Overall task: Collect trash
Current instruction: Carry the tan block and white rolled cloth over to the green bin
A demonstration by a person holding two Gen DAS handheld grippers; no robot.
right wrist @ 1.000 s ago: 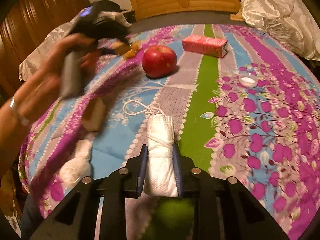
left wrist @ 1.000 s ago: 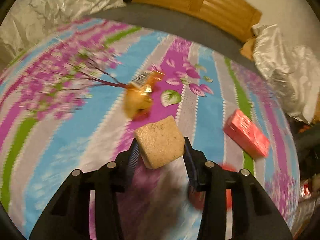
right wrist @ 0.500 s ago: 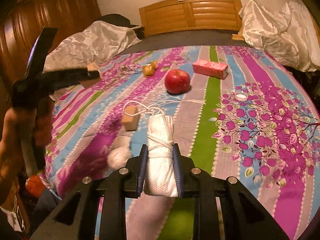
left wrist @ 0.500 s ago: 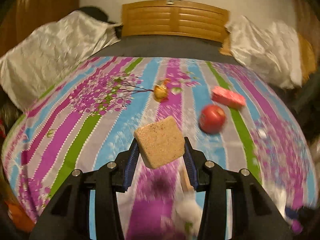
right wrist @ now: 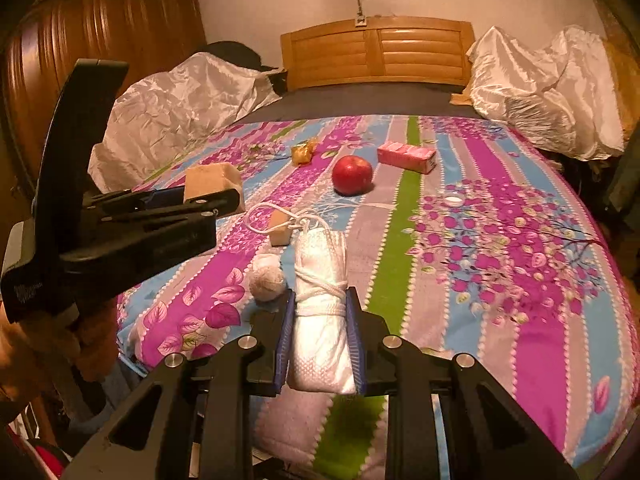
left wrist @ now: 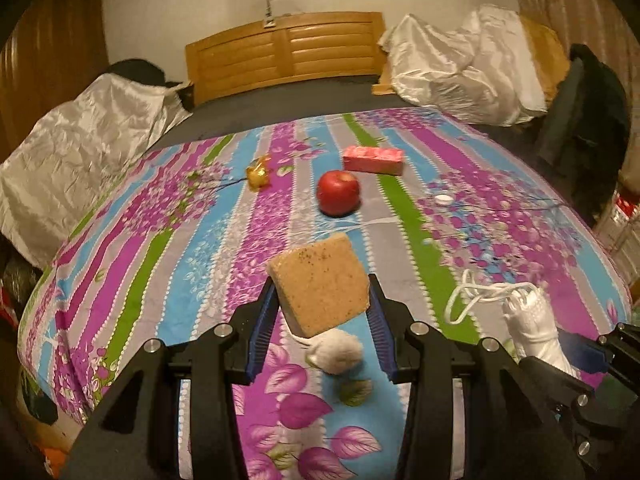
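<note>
My left gripper [left wrist: 322, 314] is shut on a tan speckled block [left wrist: 319, 285] and holds it above the bed's near edge; it also shows in the right wrist view [right wrist: 212, 192]. My right gripper [right wrist: 320, 340] is shut on a white rolled cloth bundle tied with cord [right wrist: 320, 312], which also shows in the left wrist view [left wrist: 536, 328]. On the striped floral bedspread [right wrist: 500, 240] lie a crumpled white ball [left wrist: 336, 354], a small tan block [right wrist: 280, 226], a yellow wrapper [left wrist: 258, 172] and a white cap [left wrist: 443, 199].
A red apple [left wrist: 338, 193] and a pink carton [left wrist: 373, 159] lie mid-bed. Silvery covered heaps [left wrist: 460, 76] flank the wooden headboard [left wrist: 288, 52]. A wooden wardrobe [right wrist: 120, 40] stands at the left. A dark chair [left wrist: 580, 120] stands at the right.
Both grippers have pulled back from the bed towards its near edge, each keeping its hold. The left one swung from over the wrapper to beside the right one.
</note>
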